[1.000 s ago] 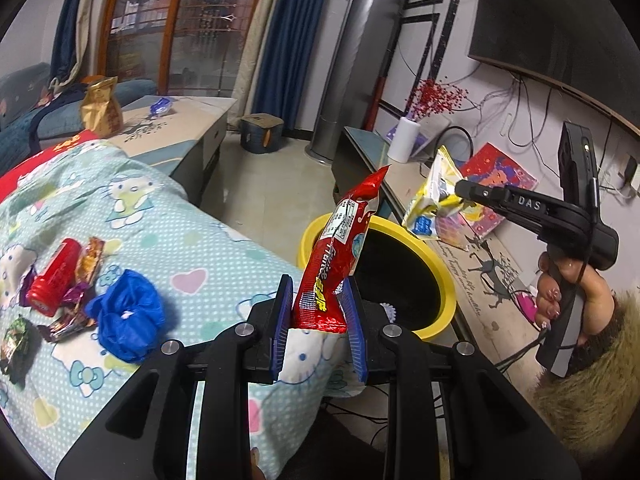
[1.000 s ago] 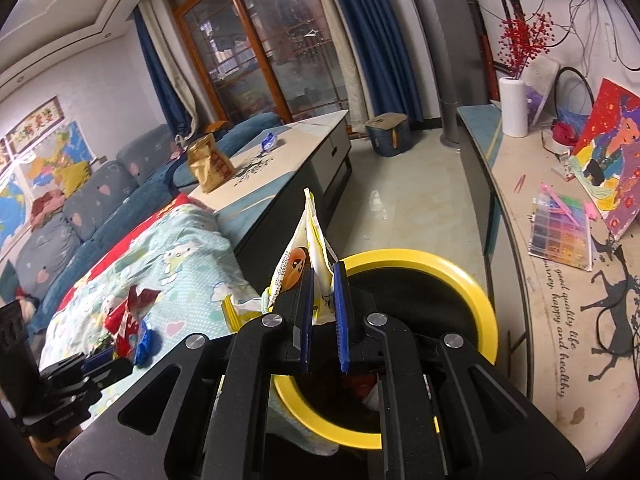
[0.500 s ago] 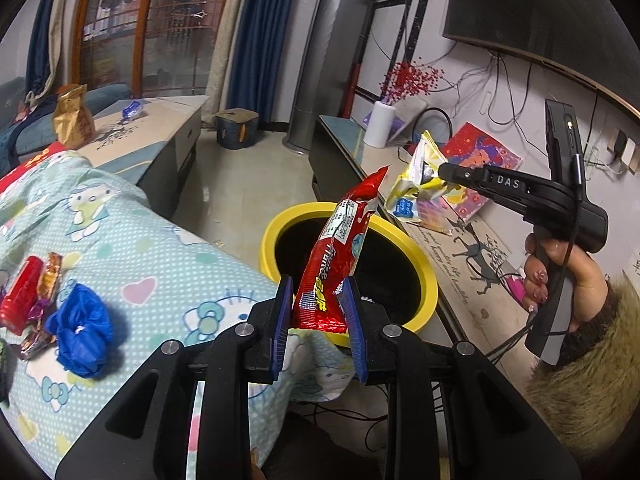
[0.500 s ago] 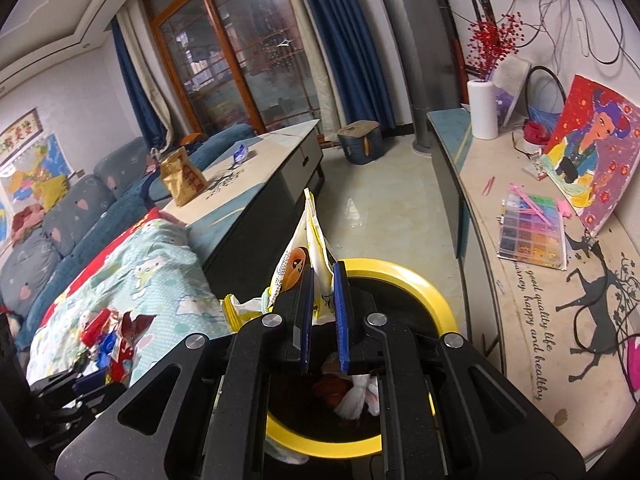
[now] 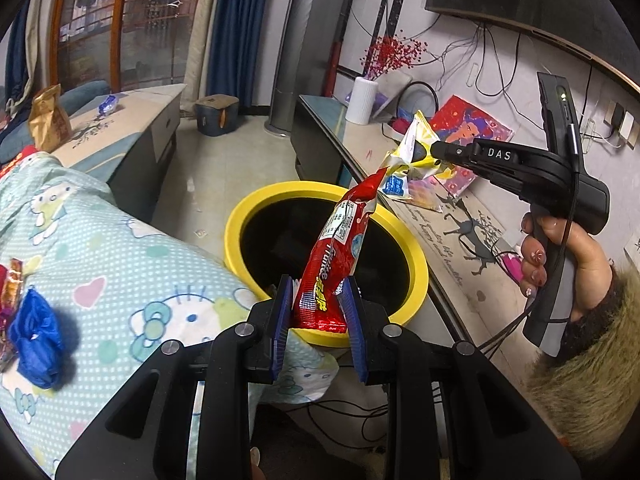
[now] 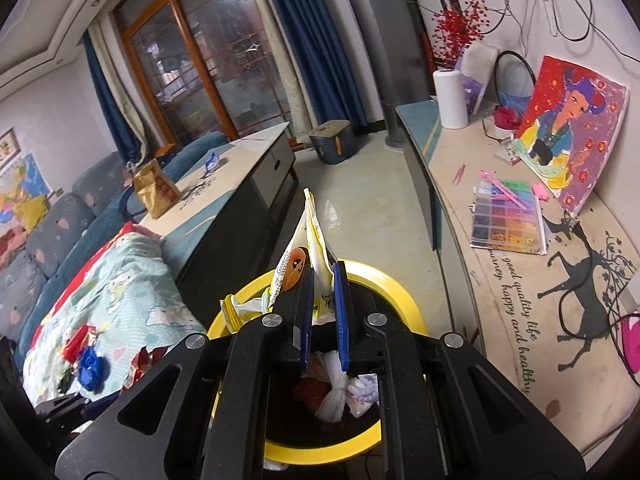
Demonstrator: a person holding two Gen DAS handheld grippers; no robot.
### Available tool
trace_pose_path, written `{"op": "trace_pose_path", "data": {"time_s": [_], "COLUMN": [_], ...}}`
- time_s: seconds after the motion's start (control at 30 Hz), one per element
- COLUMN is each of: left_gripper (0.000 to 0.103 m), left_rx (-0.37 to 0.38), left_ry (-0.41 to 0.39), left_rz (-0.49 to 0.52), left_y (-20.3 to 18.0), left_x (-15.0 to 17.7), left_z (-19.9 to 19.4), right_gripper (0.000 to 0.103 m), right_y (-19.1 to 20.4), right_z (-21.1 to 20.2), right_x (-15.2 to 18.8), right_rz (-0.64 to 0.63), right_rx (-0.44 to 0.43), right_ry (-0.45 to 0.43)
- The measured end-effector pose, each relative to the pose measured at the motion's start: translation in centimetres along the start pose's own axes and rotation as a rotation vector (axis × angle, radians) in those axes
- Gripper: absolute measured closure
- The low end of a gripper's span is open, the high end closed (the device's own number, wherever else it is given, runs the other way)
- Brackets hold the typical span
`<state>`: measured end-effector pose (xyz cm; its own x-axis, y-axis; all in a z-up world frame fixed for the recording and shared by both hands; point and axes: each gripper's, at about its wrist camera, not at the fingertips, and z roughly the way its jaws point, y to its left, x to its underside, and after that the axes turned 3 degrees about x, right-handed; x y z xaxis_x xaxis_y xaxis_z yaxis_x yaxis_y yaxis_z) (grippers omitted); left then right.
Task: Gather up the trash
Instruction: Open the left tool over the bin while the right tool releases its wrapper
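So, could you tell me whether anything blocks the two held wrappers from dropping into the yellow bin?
Nothing visible does. The red wrapper and yellow wrapper hang over the open yellow bin, which holds only trash low inside.

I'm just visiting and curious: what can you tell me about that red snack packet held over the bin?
The red wrapper is a glossy, crinkled plastic snack packet with white lettering and a white label panel near its top. It stands nearly upright, leaning right, pinched at its lower end between the blue pads of the left gripper. It hangs above the near rim of the yellow-rimmed bin.
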<state>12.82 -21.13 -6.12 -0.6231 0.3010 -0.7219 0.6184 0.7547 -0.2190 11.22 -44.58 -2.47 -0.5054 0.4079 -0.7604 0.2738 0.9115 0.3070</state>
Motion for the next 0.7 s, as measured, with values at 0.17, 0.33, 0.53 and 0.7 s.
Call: {"op": "trace_pose_path", "data": {"time_s": [0.17, 0.33, 0.53, 0.7], "left_gripper": [0.078, 0.078, 0.078, 0.078], "left_rx": [0.004, 0.005, 0.002, -0.010], "left_ry": [0.019, 0.036, 0.055, 0.068], "left_rz": [-0.002, 0.005, 0.015, 0.040], "left_y": [-0.3, -0.9, -1.5, -1.9], "left_x": [0.0, 0.0, -0.3, -0.8], "left_z": [1.4, 2.8, 4.5, 5.8], "right_gripper": [0.096, 0.096, 0.096, 0.096], "right_y": [-0.6, -1.0, -1.4, -2.0], "right_z": [0.7, 1.5, 2.3, 2.8], "right_x": [0.3, 0.9, 1.4, 1.7], "right_rz": [-0.017, -0.041, -0.059, -0.044], "right_rx": [0.043, 0.082, 0.108, 0.112], "right_ry": [0.004, 0.019, 0.039, 0.059]}}
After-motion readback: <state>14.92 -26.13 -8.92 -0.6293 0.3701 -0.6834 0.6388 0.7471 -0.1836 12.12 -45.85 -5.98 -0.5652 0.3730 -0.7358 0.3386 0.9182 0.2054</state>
